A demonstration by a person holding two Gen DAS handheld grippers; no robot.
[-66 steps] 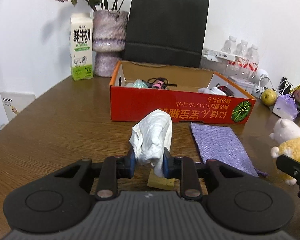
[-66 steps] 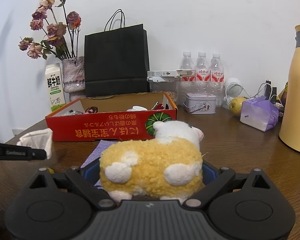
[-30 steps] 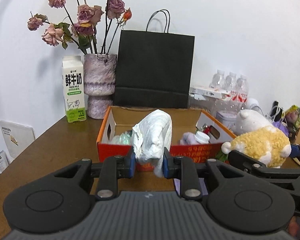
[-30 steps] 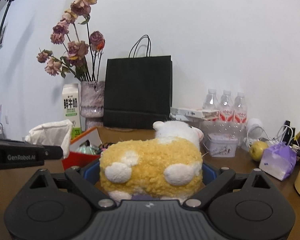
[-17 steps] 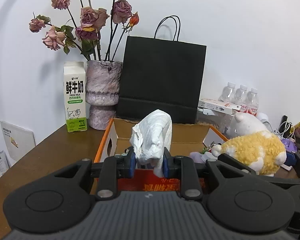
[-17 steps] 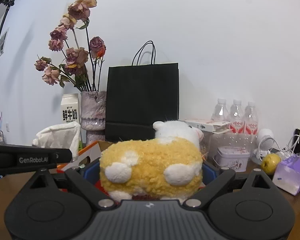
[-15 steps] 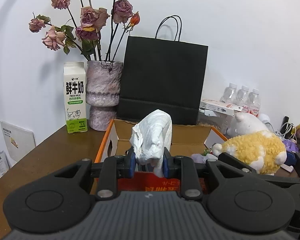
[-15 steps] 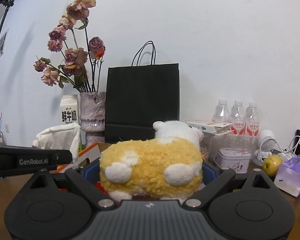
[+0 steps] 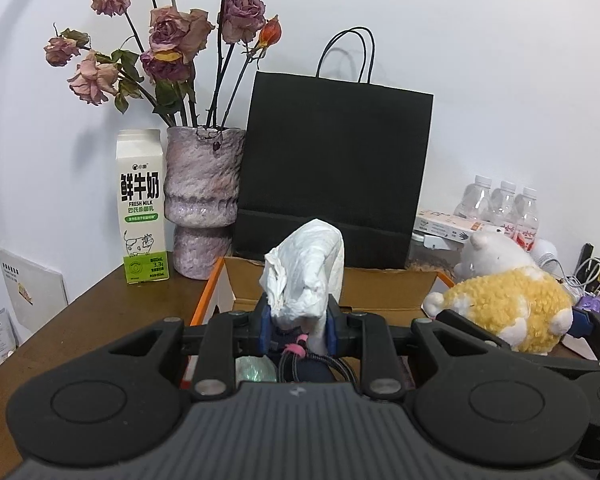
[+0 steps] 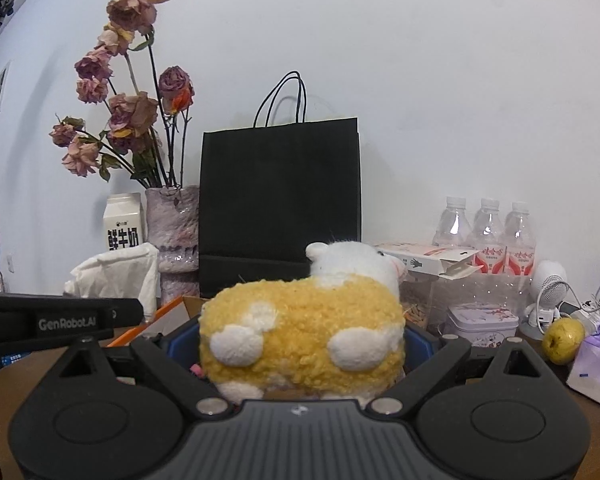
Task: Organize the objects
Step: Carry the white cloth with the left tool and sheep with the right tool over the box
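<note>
Left wrist view looks over the left gripper (image 9: pixel 298 322), whose blue pads are clamped on a crumpled white paper wad (image 9: pixel 306 270) that stands up between them. Just below and beyond it lies the open cardboard box (image 9: pixel 388 284) with orange outer walls; the wad is held above the box's near end, where a tangle of dark cable with a pink tie (image 9: pixel 300 350) and a pale green item (image 9: pixel 254 368) lie inside. Right of the box's far rim, the right gripper (image 10: pixel 302 340) is closed around one yellow and white plush sheep (image 9: pixel 500 304), held in the air beside the wad; in the right wrist view the sheep (image 10: pixel 304 332) fills the space between the pads. Open room is small: behind the box stands one black paper bag (image 9: pixel 336 168) against the white wall, and left of the bag one mottled pink vase (image 9: pixel 204 204) of dried roses. Bare brown table (image 9: pixel 100 316) shows only left of the box. Left of the vase stands one milk carton (image 9: pixel 142 212) printed "FRESH MILK" under large Chinese characters. Right of the bag are three water bottles (image 10: pixel 488 232) with red labels, one flat white carton (image 10: pixel 428 262), one tin (image 10: pixel 482 320), one yellow-green fruit (image 10: pixel 564 340) and one purple pouch (image 10: pixel 598 360). In the right wrist view the left gripper's arm (image 10: pixel 60 320) reads "GenRobot.AI".
</note>
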